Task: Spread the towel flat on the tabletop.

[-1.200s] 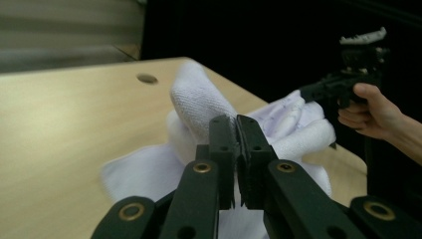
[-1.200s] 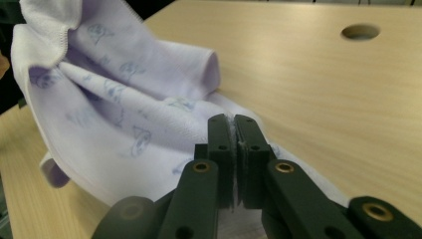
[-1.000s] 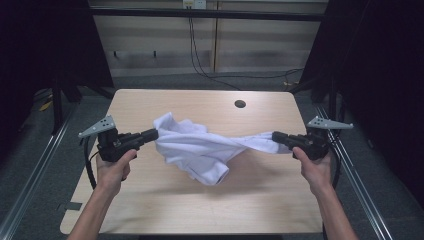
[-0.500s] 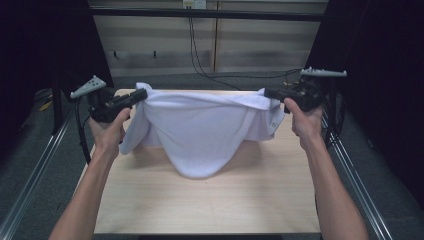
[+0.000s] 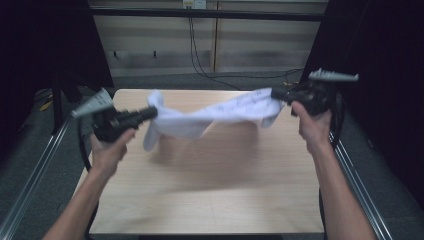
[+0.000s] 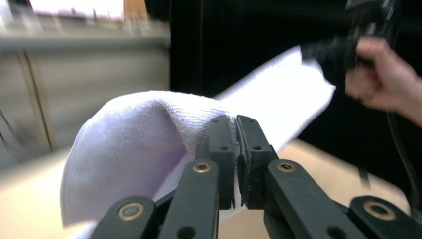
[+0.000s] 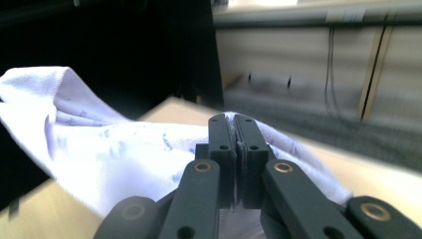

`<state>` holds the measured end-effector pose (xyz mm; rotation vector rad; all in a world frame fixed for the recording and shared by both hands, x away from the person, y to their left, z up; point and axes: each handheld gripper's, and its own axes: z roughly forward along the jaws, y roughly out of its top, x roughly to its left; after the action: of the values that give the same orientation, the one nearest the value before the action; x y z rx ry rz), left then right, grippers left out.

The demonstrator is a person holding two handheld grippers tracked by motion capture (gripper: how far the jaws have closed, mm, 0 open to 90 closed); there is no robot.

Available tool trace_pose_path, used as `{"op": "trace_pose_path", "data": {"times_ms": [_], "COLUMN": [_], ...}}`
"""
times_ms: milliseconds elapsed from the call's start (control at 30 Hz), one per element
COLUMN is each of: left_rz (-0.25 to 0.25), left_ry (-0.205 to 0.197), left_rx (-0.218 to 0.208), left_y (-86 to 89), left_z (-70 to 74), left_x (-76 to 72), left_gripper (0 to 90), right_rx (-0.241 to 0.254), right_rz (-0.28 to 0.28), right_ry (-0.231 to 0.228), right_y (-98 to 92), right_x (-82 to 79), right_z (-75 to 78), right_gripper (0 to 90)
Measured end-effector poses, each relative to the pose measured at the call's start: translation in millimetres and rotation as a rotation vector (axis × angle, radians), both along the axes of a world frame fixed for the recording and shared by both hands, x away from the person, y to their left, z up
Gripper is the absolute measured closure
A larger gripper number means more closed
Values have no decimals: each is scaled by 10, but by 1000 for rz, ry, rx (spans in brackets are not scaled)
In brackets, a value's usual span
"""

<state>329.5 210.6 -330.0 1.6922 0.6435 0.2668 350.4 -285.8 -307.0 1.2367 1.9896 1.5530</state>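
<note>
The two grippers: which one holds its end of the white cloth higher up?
The right gripper, shut on the white cloth, holds its end higher; the left gripper grips the lower end.

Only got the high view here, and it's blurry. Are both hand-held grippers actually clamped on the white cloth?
Observer: Left gripper view: the left hand-held gripper has its jaws shut on a fold of the white cloth.
Operator: And the right one?
Observer: Right gripper view: the right hand-held gripper is shut too, with cloth pinched between the pads.
Operator: Is the cloth plain?
Observer: No. Faint bluish marks show on it in the right gripper view.
</note>
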Motion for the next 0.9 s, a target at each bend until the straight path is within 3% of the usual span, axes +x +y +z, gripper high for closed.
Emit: {"op": "trace_pose_path", "data": {"times_ms": [33,67,100,133,167,200,233,267,300,400,433,500,567,667,733,767,800,833,867,900], "left_rz": [-43,-77,-101,-101,-102,-122,-146,-146,-178,-184,-180,-171,-151,-97,-50,-32,-32,48,48,45], "left_ry": [70,109,138,138,134,149,190,190,207,220,220,221,212,220,247,257,257,251,251,275], "left_rx": [73,57,45,45,57,71,78,78,70,16,14,1,-8,40,42,66,66,123,123,157], "left_y": [-131,-150,-163,-163,-178,-178,-165,-165,-147,-93,-76,-20,44,110,160,173,173,172,172,150], "left_z": [-425,-585,-691,-691,-833,-921,-1040,-1040,-1104,-1139,-1139,-1119,-1090,-1125,-1205,-1252,-1252,-1352,-1352,-1408], "left_x": [-105,-150,-188,-188,-285,-339,-401,-401,-457,-483,-477,-452,-424,-295,-146,-64,-64,57,57,134], "left_gripper": [867,867,866,865,865,861,858,851,831,756,734,676,664,669,682,683,678,639,600,600], "right_rx": [-4,-9,-18,-18,-17,-33,-50,-50,-62,-74,-74,-84,-62,-82,-70,-65,-65,-81,-86,-86], "right_rz": [5,18,18,18,20,8,-1,-1,4,1,-7,-12,-16,5,47,74,74,132,155,155], "right_ry": [39,64,89,89,102,140,153,153,215,203,198,185,171,154,152,157,157,185,194,194], "right_y": [-8,-18,-30,-30,-50,-122,-163,-163,-246,-278,-275,-270,-261,-162,-68,-3,-3,185,252,252], "right_x": [-53,-95,-139,-139,-176,-275,-298,-298,-306,-394,-431,-495,-566,-653,-689,-703,-703,-715,-719,-719], "right_z": [-228,-405,-565,-565,-673,-928,-1013,-1013,-1139,-1204,-1206,-1192,-1178,-1185,-1211,-1228,-1228,-1302,-1337,-1337], "right_gripper": [876,877,877,877,877,877,876,876,873,812,753,716,659,606,600,597,597,591,586,586]}}
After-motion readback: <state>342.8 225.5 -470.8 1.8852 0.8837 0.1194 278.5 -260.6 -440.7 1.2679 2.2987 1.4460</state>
